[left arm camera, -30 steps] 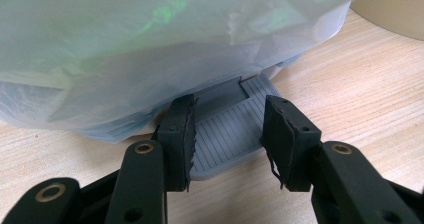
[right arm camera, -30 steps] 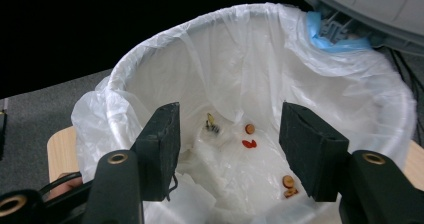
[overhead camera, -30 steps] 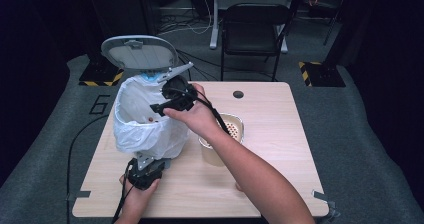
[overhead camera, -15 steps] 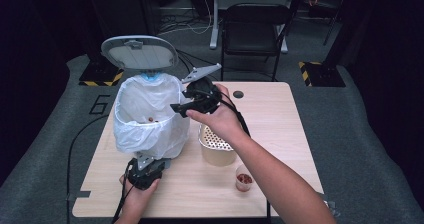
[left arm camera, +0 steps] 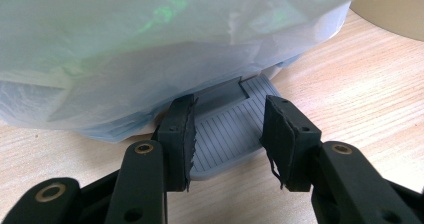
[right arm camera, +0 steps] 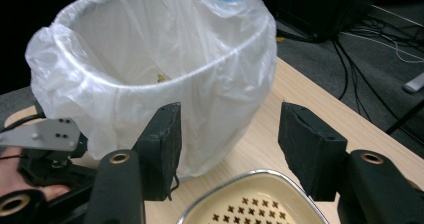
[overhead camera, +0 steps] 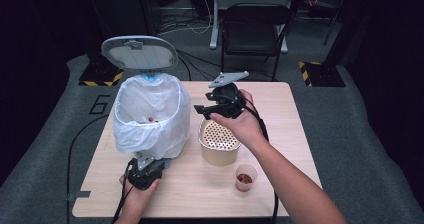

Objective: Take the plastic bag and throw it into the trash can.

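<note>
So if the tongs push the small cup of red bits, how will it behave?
The cup looks like thin clear plastic, so probably light and easy to slide on the smooth table. It is open on top, so a push near the rim might tip it and spill the bits.

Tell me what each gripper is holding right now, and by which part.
Nothing is held. The right gripper is open above the strainer bowl; the left gripper is open, its jaws on the bin's pedal.

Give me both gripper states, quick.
Left gripper: open, jaws over the bin's pedal.
Right gripper: open, empty, above the strainer tub.
</note>
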Motion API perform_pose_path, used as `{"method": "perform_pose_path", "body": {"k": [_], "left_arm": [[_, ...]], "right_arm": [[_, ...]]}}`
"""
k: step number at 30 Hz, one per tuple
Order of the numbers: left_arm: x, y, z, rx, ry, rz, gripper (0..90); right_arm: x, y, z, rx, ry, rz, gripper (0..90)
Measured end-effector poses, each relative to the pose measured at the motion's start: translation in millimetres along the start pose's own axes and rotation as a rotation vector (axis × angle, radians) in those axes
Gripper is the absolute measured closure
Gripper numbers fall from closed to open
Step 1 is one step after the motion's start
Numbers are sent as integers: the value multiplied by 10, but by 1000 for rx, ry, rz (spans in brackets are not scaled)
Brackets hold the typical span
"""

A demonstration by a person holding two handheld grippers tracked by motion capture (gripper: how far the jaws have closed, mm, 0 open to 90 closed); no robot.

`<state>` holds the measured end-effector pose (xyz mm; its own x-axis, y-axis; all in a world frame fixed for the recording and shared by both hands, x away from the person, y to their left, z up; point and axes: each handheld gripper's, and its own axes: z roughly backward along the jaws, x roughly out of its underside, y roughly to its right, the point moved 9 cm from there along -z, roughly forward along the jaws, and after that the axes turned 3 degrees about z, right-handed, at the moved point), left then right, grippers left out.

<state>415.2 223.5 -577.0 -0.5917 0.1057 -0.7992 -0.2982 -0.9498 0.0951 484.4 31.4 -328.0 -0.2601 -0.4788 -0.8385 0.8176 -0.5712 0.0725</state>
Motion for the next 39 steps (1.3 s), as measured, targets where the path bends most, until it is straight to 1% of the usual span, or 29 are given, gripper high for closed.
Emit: {"method": "perform_pose_path", "body": {"k": [1,3,4,5,6,8,9,10,13,17,18,20,22,23,28,31,32,33,34,35,36,39], "left_arm": [[6,-8,7,1,-9,-14,562],[-4,1,-3,2,7,-1,562],[-3,2,0,3,4,-3,562],[-3,2,0,3,4,-3,563],[-4,2,-2,2,7,-2,562],[-1,1,1,2,1,-4,563],[-1,1,2,3,0,-5,562],[-4,2,-2,2,7,-2,562],[-4,3,-3,4,9,-2,562],[-5,3,-3,4,9,-2,562],[-4,3,-3,5,9,-2,563],[-2,1,-1,3,8,-4,562],[-3,0,-1,2,8,-4,562],[-3,1,-1,2,8,-4,563],[-2,-1,-1,2,9,-6,562],[-2,-1,0,3,9,-7,562],[-2,0,0,3,9,-7,562],[-2,0,-1,4,10,-6,562],[-2,0,-1,4,10,-6,562],[-2,0,-1,4,11,-6,562],[-2,0,-1,3,11,-6,562],[-2,0,-1,3,11,-6,562]], "right_arm": [[26,17,15,4,-2,0,428],[71,44,44,16,-3,-7,428],[133,80,75,26,-6,-2,430],[133,80,75,26,-6,-2,430],[188,101,92,31,-6,-23,432],[210,118,99,35,-6,-17,432],[243,131,107,40,-8,-26,432],[286,159,118,48,-10,-25,432],[404,233,134,69,-17,-33,432],[593,338,134,89,-37,-68,443],[629,362,133,95,-39,-70,445],[758,421,120,109,-59,-91,457],[868,480,94,114,-66,-102,465],[923,499,81,117,-75,-122,467],[1173,615,24,143,-101,-154,473],[1311,692,-15,164,-123,-159,483],[1351,711,-27,167,-126,-172,489],[1378,727,-35,166,-129,-175,507],[1443,755,-52,164,-134,-183,558],[1443,755,-52,164,-134,-183,558],[1480,778,-61,174,-130,-184,582],[1526,798,-76,173,-135,-191,583]]}}
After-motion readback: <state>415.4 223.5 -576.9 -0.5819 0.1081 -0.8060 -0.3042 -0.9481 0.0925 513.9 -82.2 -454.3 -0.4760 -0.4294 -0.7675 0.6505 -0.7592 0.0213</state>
